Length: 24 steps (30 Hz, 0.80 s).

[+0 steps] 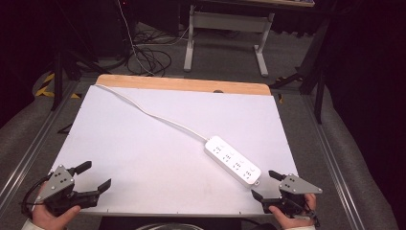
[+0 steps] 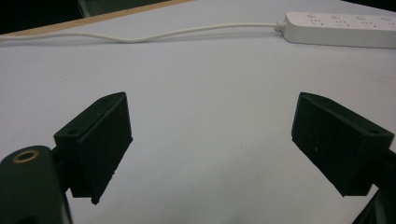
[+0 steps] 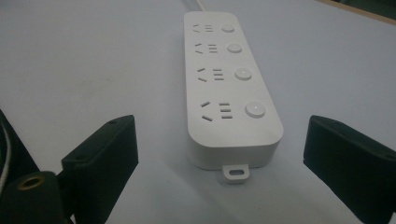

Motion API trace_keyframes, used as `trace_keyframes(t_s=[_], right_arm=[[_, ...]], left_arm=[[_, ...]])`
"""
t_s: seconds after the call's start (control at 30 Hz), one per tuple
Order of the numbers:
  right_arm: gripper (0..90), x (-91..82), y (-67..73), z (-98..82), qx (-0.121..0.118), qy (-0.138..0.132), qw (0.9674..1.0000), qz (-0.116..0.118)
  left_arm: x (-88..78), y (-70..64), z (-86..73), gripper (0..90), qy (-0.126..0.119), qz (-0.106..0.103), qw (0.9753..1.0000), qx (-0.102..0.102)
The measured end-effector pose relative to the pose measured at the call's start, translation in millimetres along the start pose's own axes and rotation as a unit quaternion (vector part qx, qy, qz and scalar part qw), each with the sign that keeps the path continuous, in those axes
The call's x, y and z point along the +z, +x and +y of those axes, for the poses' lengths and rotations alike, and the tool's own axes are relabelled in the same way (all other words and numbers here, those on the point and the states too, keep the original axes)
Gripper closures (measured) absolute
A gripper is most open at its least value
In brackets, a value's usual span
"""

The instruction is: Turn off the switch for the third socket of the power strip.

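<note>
Held low at the table's near edge, the right gripper (image 1: 267, 186) has its jaws spread wide with nothing between them, lined up on the near end of the white power strip (image 3: 228, 88), probably readying a grasp. Further out, the left gripper (image 1: 94, 175) gapes empty over the bare white tabletop (image 1: 143, 153). From the strip, a cord (image 1: 148, 111) trails to the far-left corner.

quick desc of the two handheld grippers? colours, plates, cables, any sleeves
Both are black two-jaw units with blocky, wedge-shaped jaws. The left gripper and right gripper each carry a grey three-cornered plate dotted with small holes. A dark cable loops off the left one. A brass-ringed hole sits by the lower left jaw in each gripper view. A pale cuff edge shows at the left wrist.
</note>
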State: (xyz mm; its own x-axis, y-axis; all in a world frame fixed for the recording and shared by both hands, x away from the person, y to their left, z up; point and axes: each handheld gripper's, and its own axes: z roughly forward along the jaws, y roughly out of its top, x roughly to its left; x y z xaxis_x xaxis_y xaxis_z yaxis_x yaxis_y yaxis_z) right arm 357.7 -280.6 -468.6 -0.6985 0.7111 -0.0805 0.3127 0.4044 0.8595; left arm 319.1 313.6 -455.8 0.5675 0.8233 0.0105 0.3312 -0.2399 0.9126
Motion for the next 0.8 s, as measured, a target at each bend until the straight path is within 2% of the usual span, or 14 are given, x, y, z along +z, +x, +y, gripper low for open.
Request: trace_keyframes(t_s=[0.37, 0.5, 0.8], right_arm=[[11.8, 1.2, 0.9, 1.1, 0.001, -0.001, 1.0000, 0.005], [17.2, 1.3, 1.8, 1.8, -0.006, -0.001, 0.9999, 0.014], [14.1, 0.8, 1.7, 2.9, -0.009, -0.003, 0.9999, 0.004]], left_arm=[[-0.1, -1.1, 0.5, 13.0, 0.002, 0.005, 1.0000, 0.006], [-0.5, -1.3, 0.6, 13.0, -0.002, 0.003, 1.0000, -0.003], [-1.6, -0.5, 0.9, 13.0, -0.001, 0.006, 1.0000, 0.000]])
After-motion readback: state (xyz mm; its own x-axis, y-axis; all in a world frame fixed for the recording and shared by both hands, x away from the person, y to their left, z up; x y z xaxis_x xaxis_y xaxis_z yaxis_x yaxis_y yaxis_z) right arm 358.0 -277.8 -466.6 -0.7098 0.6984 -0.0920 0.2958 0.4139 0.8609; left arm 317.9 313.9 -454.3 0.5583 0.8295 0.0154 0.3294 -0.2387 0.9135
